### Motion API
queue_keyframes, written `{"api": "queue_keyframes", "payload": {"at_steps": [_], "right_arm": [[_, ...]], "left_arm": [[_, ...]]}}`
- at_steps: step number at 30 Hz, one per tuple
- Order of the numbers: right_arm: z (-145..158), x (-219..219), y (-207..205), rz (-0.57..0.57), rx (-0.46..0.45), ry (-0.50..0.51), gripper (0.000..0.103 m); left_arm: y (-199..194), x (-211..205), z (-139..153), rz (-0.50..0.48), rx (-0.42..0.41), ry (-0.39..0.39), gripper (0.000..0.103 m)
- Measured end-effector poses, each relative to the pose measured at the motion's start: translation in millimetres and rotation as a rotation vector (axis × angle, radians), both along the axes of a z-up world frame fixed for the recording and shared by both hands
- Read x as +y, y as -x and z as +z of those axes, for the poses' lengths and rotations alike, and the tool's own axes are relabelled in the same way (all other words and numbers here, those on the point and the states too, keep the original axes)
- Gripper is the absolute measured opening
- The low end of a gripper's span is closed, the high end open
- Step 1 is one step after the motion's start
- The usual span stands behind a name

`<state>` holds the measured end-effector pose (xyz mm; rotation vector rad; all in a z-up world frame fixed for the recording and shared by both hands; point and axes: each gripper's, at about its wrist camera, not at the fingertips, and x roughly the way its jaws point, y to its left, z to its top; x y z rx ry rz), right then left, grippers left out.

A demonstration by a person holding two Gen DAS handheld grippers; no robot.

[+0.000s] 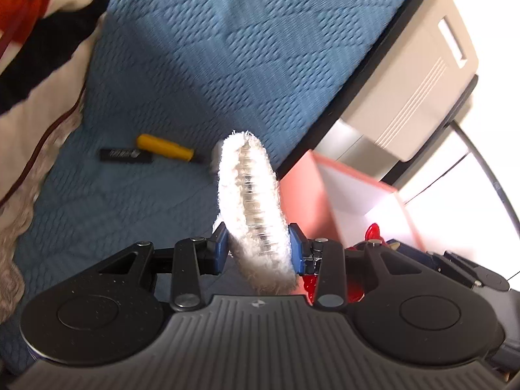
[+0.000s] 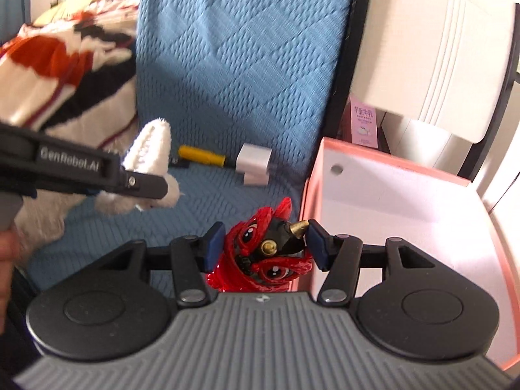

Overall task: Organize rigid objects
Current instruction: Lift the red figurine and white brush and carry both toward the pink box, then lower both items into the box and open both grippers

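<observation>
jaws of my right gripper (image 2: 265, 248) pinch the hard, spiky, light red lion toy (image 2: 260, 253); left gripper (image 1: 258, 248) clamps a squashy fuzzy ring (image 1: 250, 201), pink box (image 2: 390, 195) at 2 o'clock.

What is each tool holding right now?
Left tool: shut on the fluffy white thing.
Right tool: shut on the red toy.
</observation>
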<state>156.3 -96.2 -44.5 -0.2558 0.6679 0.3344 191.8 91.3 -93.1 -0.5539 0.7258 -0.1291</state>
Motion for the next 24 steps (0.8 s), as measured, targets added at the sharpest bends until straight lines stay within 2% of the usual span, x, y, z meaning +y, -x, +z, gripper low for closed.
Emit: {"api": "queue_keyframes", "payload": {"at_steps": [4,8,14,20,24], "right_arm": [[30,-14,-11,-0.002,-0.053,0.013,0.057],[55,-38,-25,-0.029,-0.07,-0.014,0.057],[80,-76,-34,-0.088,-0.112,-0.001,0.057],[78,-115,-43,-0.149,-0.083,0.017,0.058],[59,-138,-52,-0.186,-0.017,0.022,0.058]], "left_arm": [[-12,-17,26,-0.029,-0.041,0.0,0.043],[-30,-42,52,-0.07,-0.076,-0.002,0.043],[-51,-88,72,-0.148,-0.099,0.014,0.043],[-70,-139,67,-0.22,-0.076,0.005,0.043],[-77,-164,51,-0.264,-0.033,-0.009,0.043]]}}
